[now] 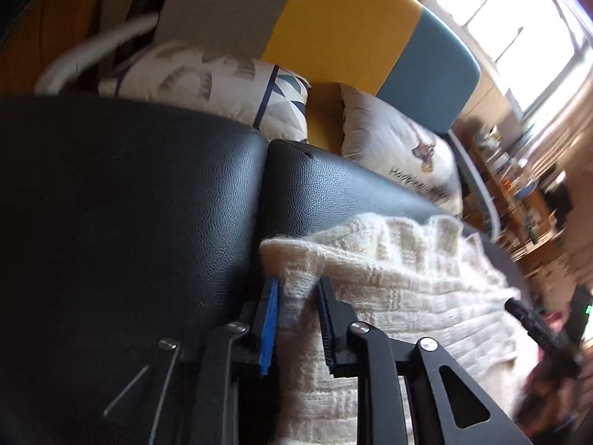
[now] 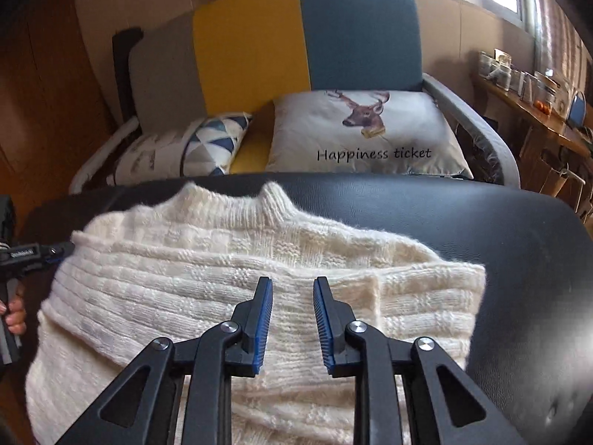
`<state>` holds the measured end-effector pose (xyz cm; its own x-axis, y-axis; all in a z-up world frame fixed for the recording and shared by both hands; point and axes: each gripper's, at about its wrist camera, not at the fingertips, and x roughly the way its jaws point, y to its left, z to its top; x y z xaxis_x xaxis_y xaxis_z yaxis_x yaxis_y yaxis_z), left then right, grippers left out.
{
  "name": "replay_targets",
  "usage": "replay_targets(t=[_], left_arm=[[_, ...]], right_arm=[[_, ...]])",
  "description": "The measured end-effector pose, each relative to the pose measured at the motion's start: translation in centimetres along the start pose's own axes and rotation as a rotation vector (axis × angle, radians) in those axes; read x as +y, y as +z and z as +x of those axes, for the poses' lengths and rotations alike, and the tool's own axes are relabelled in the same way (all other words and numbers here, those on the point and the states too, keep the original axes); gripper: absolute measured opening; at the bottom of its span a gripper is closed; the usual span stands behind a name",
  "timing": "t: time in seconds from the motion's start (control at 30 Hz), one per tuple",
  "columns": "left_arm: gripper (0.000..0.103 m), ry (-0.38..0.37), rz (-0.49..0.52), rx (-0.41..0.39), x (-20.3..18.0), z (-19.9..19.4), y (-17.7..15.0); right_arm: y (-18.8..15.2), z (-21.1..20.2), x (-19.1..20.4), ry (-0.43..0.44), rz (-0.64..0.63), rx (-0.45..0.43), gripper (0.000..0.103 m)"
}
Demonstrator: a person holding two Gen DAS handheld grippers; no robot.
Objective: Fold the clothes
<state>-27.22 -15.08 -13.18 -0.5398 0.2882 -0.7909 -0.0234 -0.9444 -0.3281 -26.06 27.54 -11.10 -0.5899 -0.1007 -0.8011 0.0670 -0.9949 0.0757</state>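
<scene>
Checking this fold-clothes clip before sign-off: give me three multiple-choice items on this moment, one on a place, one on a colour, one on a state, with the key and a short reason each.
1. Where does the white sweater lie?
A. on the black leather surface
B. on the deer cushion
C. on the floor

2. What colours is the chair back behind it?
A. red, white
B. grey, yellow, blue
C. all green

3. How is the right gripper?
A. clamped on a sleeve
B. open above the sweater
C. gripping a cushion

Key: 1 A, black leather shows around the knit. 2 B, three panels side by side. 3 B, a clear gap between its pads, no fabric pinched.
</scene>
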Motion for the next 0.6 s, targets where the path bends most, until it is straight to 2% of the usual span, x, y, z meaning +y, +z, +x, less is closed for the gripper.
replay_targets(t=[0.07,0.13,0.23,0.37,0.43,0.53,0.6], left_arm=[[0.015,0.079,0.065,-0.023,-0.7,0.2,-0.6],[0.016,0.147,0.110,-0.040,-1.0,0.5,-1.2],[0.020,0.119,0.056,-0.056,-0.6,-0.3,-0.5],[0.022,0.060,-0.002,-0.146,-0.3,-3.2,-0.1],[0.027,-0.008,0.026,-0.159,-1.2,-4.0,-0.4],[0.028,-0.010,0.147,-0.153,-3.8,-3.5,-0.7],[0.028,0.019,0.216,-0.127,-5.3,-2.1,-1.0]], right_arm=[[-0.9,1.5,-0.4,-0.068,0.004,0.035,0.021],[-1.8,1.6,-0.7,-0.076,0.020,0.021,0.021],[-2.5,1.4,-0.9,-0.073,0.031,-0.008,0.021],[-2.6,1.2,-0.7,-0.080,0.039,-0.024,0.021],[-2.6,1.2,-0.7,-0.074,0.044,-0.035,0.021],[-2.6,1.1,-0.8,-0.069,0.042,-0.034,0.021],[-2.6,1.1,-0.8,-0.066,0.040,-0.030,0.021]])
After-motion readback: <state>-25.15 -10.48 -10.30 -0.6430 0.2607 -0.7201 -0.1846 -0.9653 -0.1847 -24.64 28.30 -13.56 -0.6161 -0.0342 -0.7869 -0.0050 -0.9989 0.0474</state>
